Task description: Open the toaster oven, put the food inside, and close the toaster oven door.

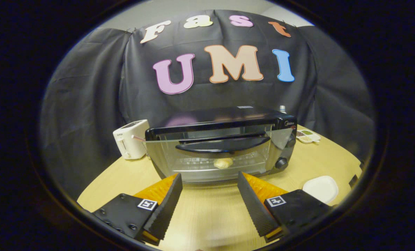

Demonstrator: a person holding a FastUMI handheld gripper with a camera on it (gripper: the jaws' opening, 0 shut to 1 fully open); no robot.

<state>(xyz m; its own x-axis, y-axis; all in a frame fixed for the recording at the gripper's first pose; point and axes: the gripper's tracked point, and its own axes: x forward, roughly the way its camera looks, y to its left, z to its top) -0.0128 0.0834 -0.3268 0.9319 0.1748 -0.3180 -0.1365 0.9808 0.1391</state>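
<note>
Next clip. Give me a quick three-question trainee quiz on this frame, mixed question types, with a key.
1. True or false: the food lies inside the toaster oven, seen through its glass door.
2. What are the fingers of the hand-held gripper doing?
A. Pressing on the door handle
B. Spread apart with nothing between them, short of the oven
C. Shut on the white plate
3. Fill in: the white plate lies on the wooden table, beside the oven's ____ end.

Key
1. True.
2. B. The handle is beyond the fingers, untouched.
3. Knob: the black knob is on that side, while the white toaster stands at the other end.
</note>
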